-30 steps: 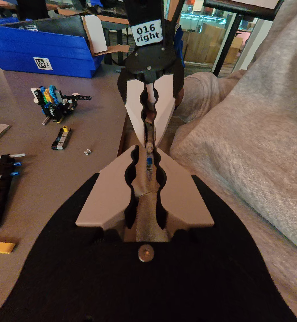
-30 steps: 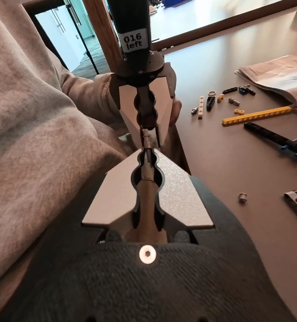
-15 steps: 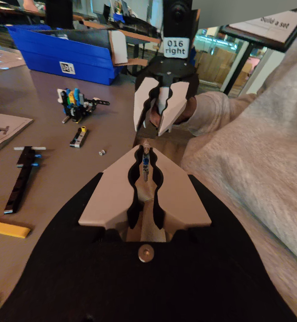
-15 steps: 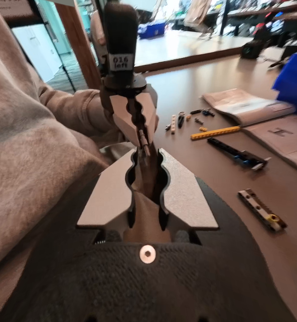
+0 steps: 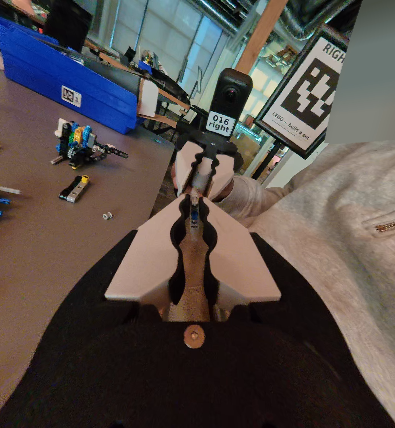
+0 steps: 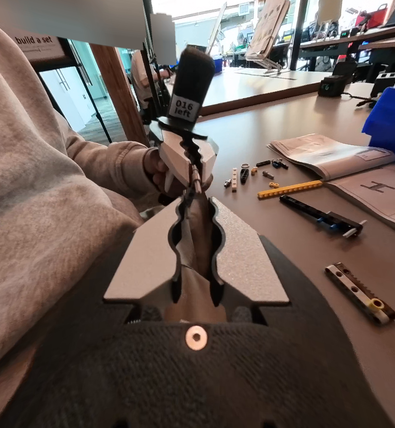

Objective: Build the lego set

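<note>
My left gripper (image 5: 194,200) is shut on a thin grey axle with a blue piece on it (image 5: 193,215), held off the table's near edge in front of a person's grey sweatshirt. The axle's free end points at my right gripper (image 5: 195,193), which faces it tip to tip. In the right wrist view my right gripper (image 6: 195,200) is open and empty. There the left gripper (image 6: 195,183) holds the axle (image 6: 196,178) just beyond my right fingertips. A partly built model (image 5: 78,143) stands on the table to the left.
A blue bin (image 5: 64,76) sits at the back. A short black-and-grey beam with a yellow pin (image 5: 74,188), a small grey bush (image 5: 107,215), a yellow beam (image 6: 289,188), a black beam with blue pins (image 6: 319,215), several small parts (image 6: 245,173) and instruction booklets (image 6: 331,155) lie on the table. My two grippers' fingertips are within a few centimetres of each other. The partly built model (image 5: 78,143) is about equally far from each gripper, around 20 cm.
My right gripper let go of the axle, opened and drew back, then came close to its end again. Both grippers have tilted upward. The left stays shut on the axle.
</note>
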